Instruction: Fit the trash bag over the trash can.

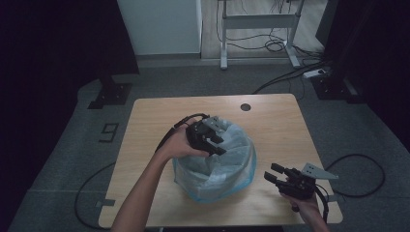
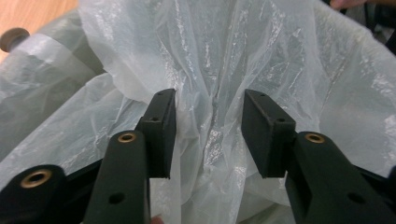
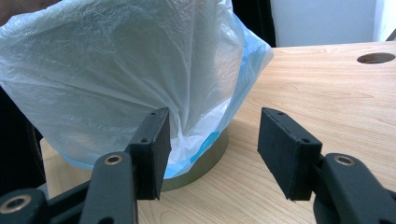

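Observation:
A translucent white plastic bag [image 1: 227,166] with a blue hem lines a low round bin [image 3: 205,161] on the wooden table [image 1: 159,116]. My left gripper [image 1: 216,144] hangs over the bag's upper left rim and points down into it. In the left gripper view its jaws stand apart around a crumpled fold of the bag [image 2: 210,70], and the film lies loose between the pads, so the left gripper [image 2: 209,109] is open. My right gripper [image 1: 271,172] rests low at the table's front right, aimed at the bag [image 3: 116,70]. The right gripper [image 3: 214,126] is open with nothing between its jaws.
A round cable hole [image 1: 245,107] sits near the table's far edge. Bare wood lies to the left of the bin and behind it. Beyond the table stand a white desk frame [image 1: 258,21], a black stand base [image 1: 110,94] and cables on the grey floor.

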Demonstrator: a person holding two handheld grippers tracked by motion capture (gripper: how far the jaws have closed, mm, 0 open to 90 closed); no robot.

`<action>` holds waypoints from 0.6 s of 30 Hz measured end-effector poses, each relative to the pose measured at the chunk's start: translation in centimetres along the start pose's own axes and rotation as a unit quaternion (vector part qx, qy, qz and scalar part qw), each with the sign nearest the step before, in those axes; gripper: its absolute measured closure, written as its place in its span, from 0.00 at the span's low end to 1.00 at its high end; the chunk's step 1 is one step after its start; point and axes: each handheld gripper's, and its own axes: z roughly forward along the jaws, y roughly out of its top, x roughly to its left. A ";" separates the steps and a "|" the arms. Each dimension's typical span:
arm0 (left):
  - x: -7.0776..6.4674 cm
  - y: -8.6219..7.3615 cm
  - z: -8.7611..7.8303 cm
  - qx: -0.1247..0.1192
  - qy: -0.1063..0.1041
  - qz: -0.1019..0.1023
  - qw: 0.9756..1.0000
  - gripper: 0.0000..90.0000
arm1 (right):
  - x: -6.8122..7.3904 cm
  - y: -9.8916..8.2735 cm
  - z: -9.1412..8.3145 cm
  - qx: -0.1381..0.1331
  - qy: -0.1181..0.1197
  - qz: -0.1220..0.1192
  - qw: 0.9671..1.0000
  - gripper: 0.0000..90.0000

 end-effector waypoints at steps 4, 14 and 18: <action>-0.1 0.2 0.5 0.022 -0.001 -0.003 1.000 0.56 | 0.0 0.0 0.0 0.001 0.000 -0.001 1.000 0.48; 0.1 -0.6 -0.7 -0.014 0.000 -0.012 1.000 0.47 | -0.1 0.0 -0.2 -0.001 -0.004 0.001 1.000 0.48; 0.3 -1.4 -1.9 -0.029 0.006 -0.019 0.999 0.47 | -0.1 0.0 -0.1 0.000 -0.004 0.001 1.000 0.48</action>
